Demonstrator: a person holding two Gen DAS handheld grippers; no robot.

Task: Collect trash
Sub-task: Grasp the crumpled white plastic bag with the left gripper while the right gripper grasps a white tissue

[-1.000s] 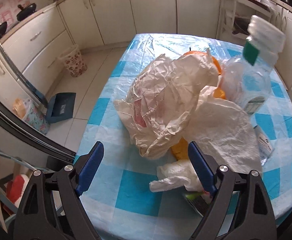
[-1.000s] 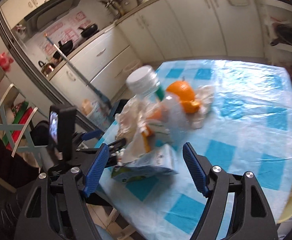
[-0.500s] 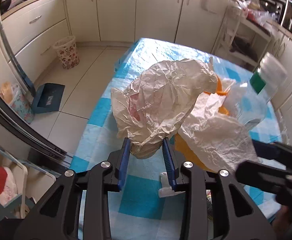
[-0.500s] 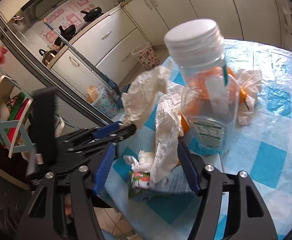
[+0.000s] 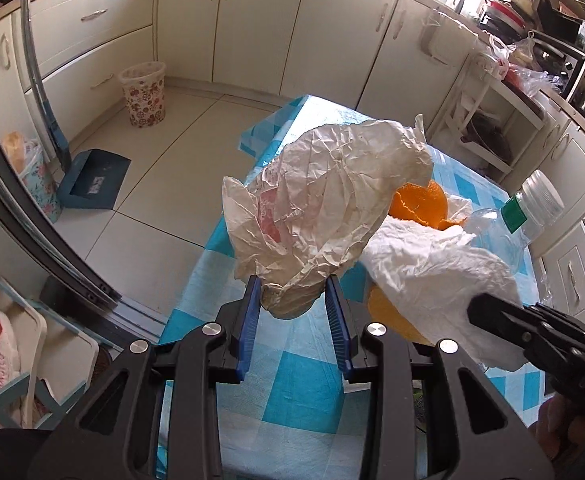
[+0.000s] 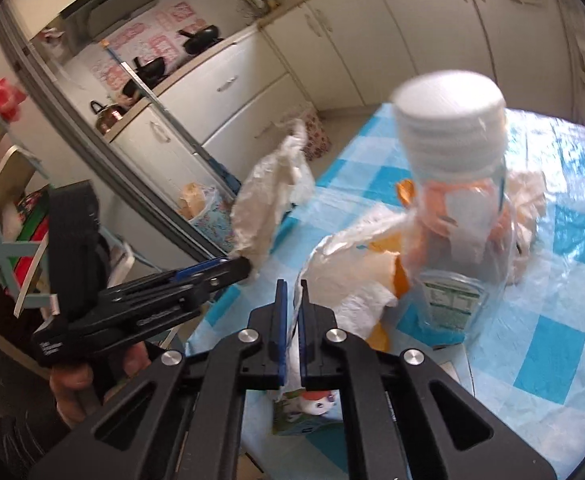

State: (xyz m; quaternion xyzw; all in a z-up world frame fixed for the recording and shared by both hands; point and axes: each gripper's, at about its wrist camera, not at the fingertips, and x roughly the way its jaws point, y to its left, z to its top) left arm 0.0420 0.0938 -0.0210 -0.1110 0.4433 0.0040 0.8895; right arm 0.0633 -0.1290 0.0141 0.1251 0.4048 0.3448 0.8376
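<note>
A home kitchen.
Cream cabinet doors [image 5: 260, 20], black pans [image 6: 200, 36] on the counter, copper kettle [image 6: 106, 114], checked blue tabletop [image 5: 292, 380].

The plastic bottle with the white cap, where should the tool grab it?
Probably round the narrow neck just under the white cap, coming from above. The plastic bottle stands upright with a wide clear body, and the white tissue and orange peel crowd its base.
</note>
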